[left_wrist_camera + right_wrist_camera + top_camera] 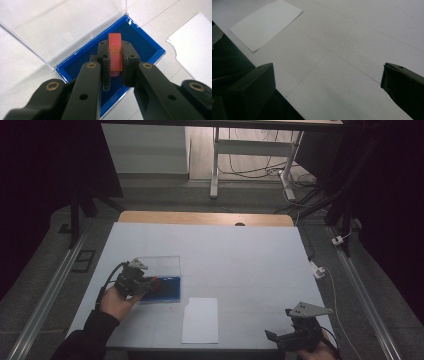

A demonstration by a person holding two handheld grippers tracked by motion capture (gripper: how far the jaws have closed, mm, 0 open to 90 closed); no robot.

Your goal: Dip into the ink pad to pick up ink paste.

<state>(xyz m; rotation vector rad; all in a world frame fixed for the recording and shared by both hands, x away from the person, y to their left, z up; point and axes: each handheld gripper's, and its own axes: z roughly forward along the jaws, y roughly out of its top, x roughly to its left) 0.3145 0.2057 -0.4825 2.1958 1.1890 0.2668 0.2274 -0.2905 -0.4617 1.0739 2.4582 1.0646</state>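
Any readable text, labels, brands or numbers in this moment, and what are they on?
None can be read.
Red block held in the left claw, above the blue case: a faint orange outline with a small mark inside it, too blurred to read as characters.
White sheet of paper: blank on the side that shows.
Clear lid and the white table: no print visible.
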